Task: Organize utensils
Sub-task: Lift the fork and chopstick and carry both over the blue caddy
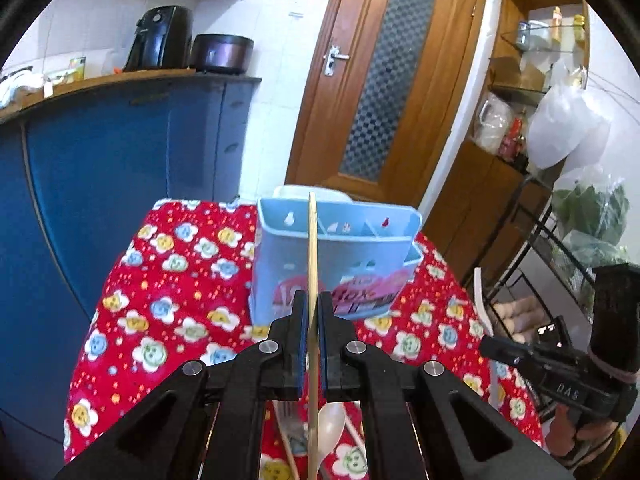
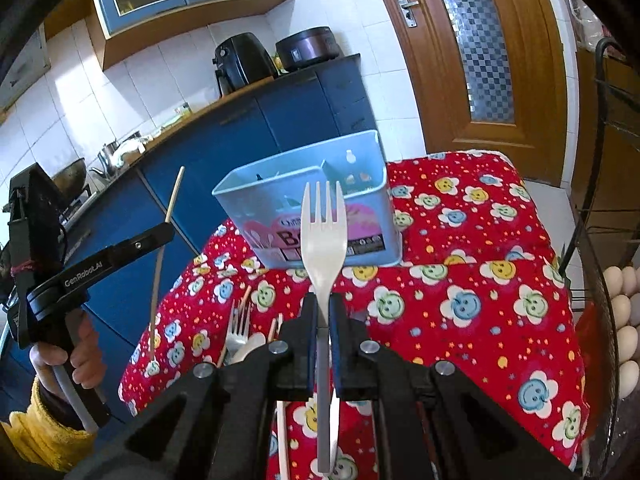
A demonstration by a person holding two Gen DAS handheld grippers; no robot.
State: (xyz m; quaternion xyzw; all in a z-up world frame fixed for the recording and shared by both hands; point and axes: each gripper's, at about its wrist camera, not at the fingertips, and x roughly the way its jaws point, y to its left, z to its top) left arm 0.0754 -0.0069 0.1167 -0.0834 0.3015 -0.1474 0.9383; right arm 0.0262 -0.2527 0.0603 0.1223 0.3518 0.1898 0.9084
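A light blue utensil holder (image 1: 336, 256) with compartments stands on the red flowered tablecloth (image 1: 168, 280); it also shows in the right wrist view (image 2: 304, 208). My left gripper (image 1: 313, 300) is shut on a wooden chopstick (image 1: 312, 240), held upright in front of the holder. In the right wrist view the left gripper (image 2: 170, 230) shows at the left with the chopstick (image 2: 175, 194). My right gripper (image 2: 322, 304) is shut on a white plastic fork (image 2: 323, 232), tines up, in front of the holder. The right gripper (image 1: 486, 344) also shows at the right of the left wrist view.
Loose utensils lie on the cloth near me: a metal fork (image 2: 237, 328), a white spoon (image 1: 332, 424) and chopsticks (image 2: 276, 328). A blue kitchen counter (image 1: 120, 152) stands left, a wooden door (image 1: 380, 80) behind, a wire rack (image 1: 560, 240) with eggs (image 2: 624, 312) at right.
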